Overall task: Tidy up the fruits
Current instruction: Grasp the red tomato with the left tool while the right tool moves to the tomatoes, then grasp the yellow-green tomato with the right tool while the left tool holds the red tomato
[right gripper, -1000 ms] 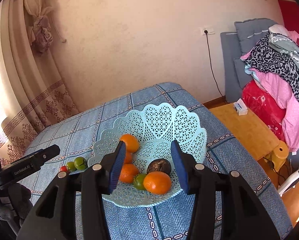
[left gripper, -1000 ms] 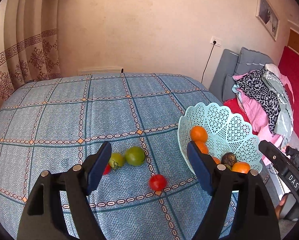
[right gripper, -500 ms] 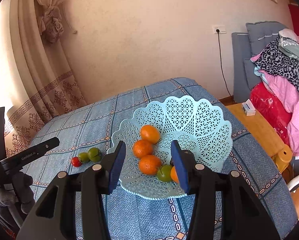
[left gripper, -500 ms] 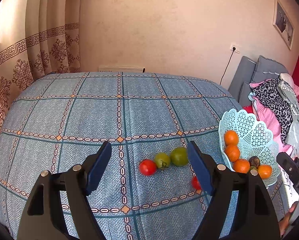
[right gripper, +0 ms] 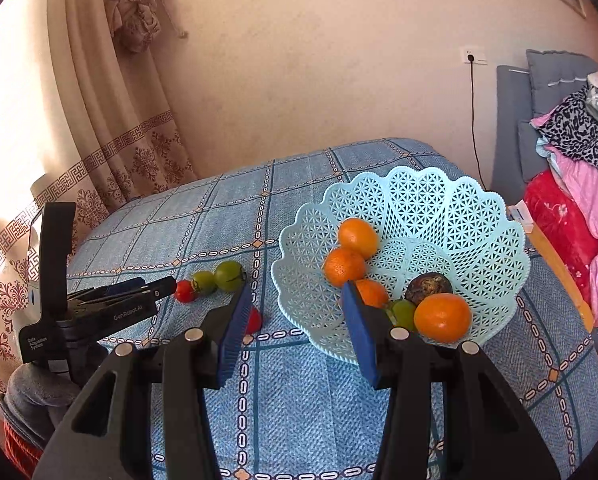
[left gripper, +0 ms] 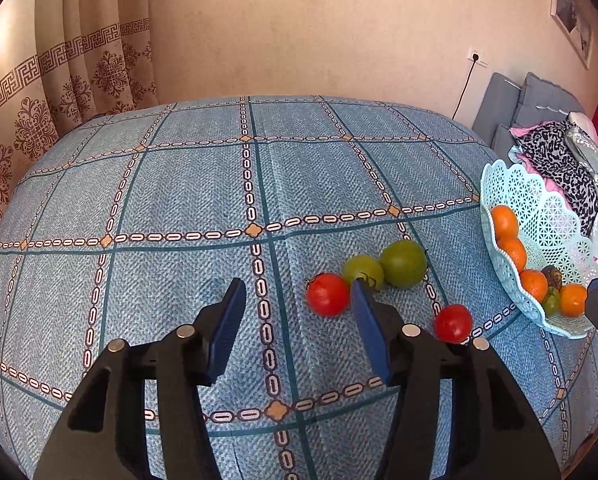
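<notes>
On the blue checked cloth lie two red tomatoes (left gripper: 327, 294) (left gripper: 453, 323) and two green tomatoes (left gripper: 363, 269) (left gripper: 403, 263). My left gripper (left gripper: 297, 312) hangs open just short of the left red tomato, nothing between its fingers. A pale blue lattice basket (right gripper: 439, 200) stands to the right with several oranges (right gripper: 357, 237), a dark fruit (right gripper: 429, 287) and a green fruit (right gripper: 403, 311) in it. My right gripper (right gripper: 295, 316) is open and empty, in front of the basket's near left rim. In the right wrist view the left gripper (right gripper: 139, 286) points at the tomato row (right gripper: 209, 282).
The table (left gripper: 179, 200) reaches back to a beige wall, with a patterned curtain (left gripper: 59, 92) at the left. Right of the table are a grey cushioned seat (right gripper: 515, 128), a pile of clothes (right gripper: 579, 168) and a wooden stool (right gripper: 559, 272).
My left gripper has swung left and moved closer to the tomatoes, and its fingers stand nearer together. The right gripper has drifted left, so the basket now sits right of centre.
</notes>
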A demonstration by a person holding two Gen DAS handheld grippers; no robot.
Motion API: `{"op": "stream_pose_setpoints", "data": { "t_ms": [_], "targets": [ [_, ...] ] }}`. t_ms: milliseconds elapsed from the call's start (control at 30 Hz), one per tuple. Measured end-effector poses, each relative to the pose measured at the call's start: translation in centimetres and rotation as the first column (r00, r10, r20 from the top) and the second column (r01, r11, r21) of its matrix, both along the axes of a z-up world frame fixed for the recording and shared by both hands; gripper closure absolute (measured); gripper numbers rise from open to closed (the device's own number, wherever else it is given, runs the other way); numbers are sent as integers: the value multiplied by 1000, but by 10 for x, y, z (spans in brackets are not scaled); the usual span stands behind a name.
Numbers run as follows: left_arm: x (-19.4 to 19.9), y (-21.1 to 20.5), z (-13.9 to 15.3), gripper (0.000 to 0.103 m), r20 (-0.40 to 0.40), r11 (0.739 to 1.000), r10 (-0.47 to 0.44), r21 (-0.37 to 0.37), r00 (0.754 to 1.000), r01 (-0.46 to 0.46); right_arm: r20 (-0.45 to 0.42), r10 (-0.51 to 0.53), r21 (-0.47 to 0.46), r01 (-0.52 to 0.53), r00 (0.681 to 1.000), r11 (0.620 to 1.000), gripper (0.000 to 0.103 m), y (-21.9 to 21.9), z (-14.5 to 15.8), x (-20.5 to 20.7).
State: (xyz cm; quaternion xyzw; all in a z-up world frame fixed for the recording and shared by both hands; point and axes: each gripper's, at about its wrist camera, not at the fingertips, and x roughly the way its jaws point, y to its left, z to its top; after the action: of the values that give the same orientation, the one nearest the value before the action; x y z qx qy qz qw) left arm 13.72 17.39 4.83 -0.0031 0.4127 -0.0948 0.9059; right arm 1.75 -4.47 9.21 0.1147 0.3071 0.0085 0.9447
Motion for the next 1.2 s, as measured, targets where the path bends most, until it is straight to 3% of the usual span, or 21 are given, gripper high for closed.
{"op": "stream_pose_setpoints", "data": {
  "t_ms": [100, 467, 533, 567, 633, 1000, 1200],
  "targets": [
    [2, -2, -9, 52, -16, 1000, -7, 19, 1000, 7, -12, 24, -6, -24, 1000, 1000, 56, 10, -4, 1],
    [4, -13, -18, 52, -21, 998, -52, 21, 998, 52, -30, 68, -14, -69, 997, 998, 56, 26, -11, 4],
    [7, -16, -21, 59, -28, 998, -56, 26, 998, 57, -32, 69, -14, -69, 997, 997, 56, 26, -12, 5],
    [8, -17, -24, 71, -41, 998, -62, 23, 997, 63, -34, 70, -14, -70, 997, 997, 56, 26, -13, 5],
    [9, -16, -24, 75, -43, 998, -64, 13, 997, 64, -36, 70, -16, -71, 997, 997, 56, 27, -14, 5],
    [3, 11, -8, 75, 7, 1000, 4, 1, 1000, -4, -50, 139, -58, -142, 989, 988, 56, 52, -14, 13],
    [-2, 32, 6, 75, 46, 998, 69, 0, 997, -69, -89, 216, -31, -220, 972, 975, 56, 74, -19, 31]
  ]
}}
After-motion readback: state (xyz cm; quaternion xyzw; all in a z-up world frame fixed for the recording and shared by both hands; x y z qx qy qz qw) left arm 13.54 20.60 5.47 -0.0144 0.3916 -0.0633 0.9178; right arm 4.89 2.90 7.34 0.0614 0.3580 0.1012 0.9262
